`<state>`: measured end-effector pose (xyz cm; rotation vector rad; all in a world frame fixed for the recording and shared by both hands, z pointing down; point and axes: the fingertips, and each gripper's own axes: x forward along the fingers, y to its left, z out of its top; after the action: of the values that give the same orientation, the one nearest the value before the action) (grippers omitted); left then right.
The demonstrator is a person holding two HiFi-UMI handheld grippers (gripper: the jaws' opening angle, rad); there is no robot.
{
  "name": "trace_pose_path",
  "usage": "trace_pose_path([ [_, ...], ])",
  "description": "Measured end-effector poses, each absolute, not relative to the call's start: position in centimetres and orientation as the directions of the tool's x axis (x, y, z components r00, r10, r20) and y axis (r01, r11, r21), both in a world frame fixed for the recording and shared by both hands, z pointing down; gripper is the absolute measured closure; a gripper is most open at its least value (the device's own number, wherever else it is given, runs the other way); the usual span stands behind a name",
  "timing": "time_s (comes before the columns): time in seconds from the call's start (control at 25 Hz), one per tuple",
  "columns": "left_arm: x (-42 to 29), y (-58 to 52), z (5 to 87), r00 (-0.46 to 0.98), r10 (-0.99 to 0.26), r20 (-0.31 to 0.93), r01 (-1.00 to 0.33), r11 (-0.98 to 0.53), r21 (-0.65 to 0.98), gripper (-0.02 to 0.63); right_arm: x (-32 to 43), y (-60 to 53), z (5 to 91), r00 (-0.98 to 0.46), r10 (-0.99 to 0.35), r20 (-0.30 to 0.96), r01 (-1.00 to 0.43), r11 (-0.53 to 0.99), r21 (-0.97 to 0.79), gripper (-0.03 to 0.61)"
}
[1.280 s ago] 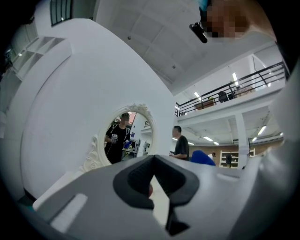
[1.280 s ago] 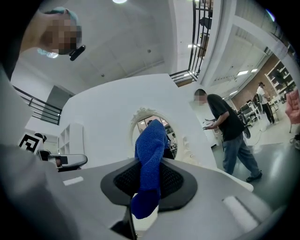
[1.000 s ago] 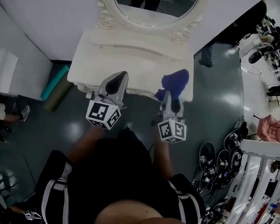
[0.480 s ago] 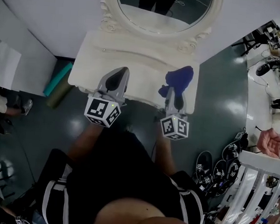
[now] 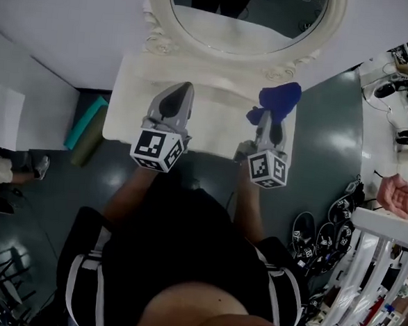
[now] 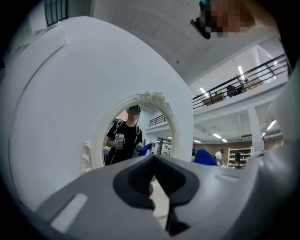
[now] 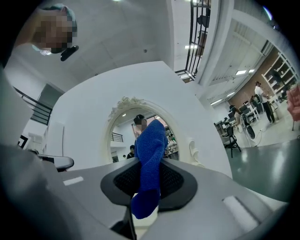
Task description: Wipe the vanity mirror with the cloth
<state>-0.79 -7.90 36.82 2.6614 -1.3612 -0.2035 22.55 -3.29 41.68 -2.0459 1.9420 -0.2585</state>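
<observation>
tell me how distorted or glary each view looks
Head view: dim, edges curve, glossy dark floor carries soft sheen. Left gripper view: fisheye bulges the white wall around the oval white-framed mirror, black corners. Right gripper view: blue woven cloth sharp, same bulge.

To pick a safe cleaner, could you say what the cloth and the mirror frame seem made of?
The cloth looks like blue microfibre or terry: a nubby weave shows. The mirror frame looks like carved wood or resin, painted matte white; I cannot tell which.
</observation>
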Motion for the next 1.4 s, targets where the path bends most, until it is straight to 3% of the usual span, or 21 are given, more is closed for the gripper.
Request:
trace_pose_path([
  [0.44, 0.3, -14.0, 36.3, 0.667, -0.743, -0.055, -0.719, -0.661, 0.213, 0.604, 24.8, -10.1, 40.5, 0.205, -0.975, -0.084, -0.909, -0.158, -0.385, 0.502],
  [1.4, 5.6, -22.5, 37.5, 0.647, -0.762, -0.010, -0.740, -0.632, 0.230, 0.604, 32.2, -22.1, 46.3, 0.245, -0.969, 0.044, -0.837, -0.234, -0.494, 0.502],
])
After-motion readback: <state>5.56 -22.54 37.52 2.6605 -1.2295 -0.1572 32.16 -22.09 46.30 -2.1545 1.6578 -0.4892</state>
